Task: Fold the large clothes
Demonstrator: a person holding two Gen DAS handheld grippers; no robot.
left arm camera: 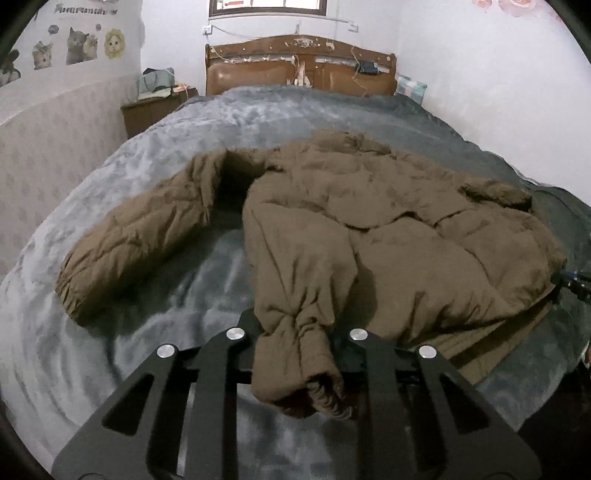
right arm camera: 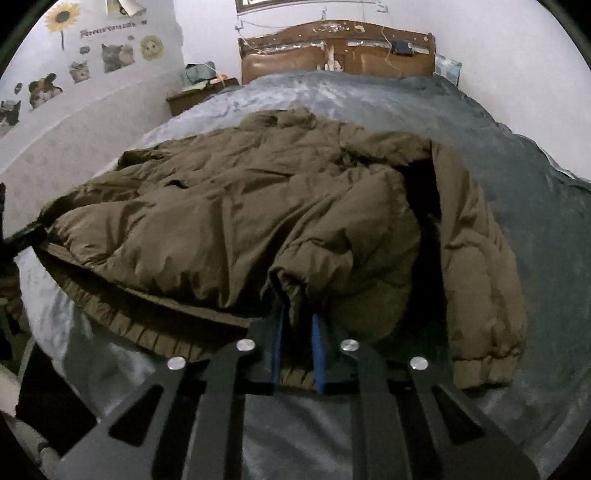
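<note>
Over the bed point(left arm camera: 110, 369), both tilted downward: left gripper point(left arm camera: 295, 328) and right gripper point(right arm camera: 297, 325), each clamped on jacket point(right arm camera: 221, 206) hem.

Both the left tool point(left arm camera: 295, 328) and right tool point(right arm camera: 297, 314) apparently clamp fabric.

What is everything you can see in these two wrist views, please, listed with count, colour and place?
jacket: one, brown puffer, spread across the bed, one sleeve out to the side
blanket: one, grey, covering the bed
headboard: one, brown wood, far end against the wall
nightstand: one, brown, beside the headboard, cluttered on top
cat stickers: several, on the side wall
sunflower sticker: one, yellow, same wall
window: one, above the headboard
left gripper: one, black, shut on the jacket's near hem
right gripper: one, black with blue pads, shut on the hem
</note>
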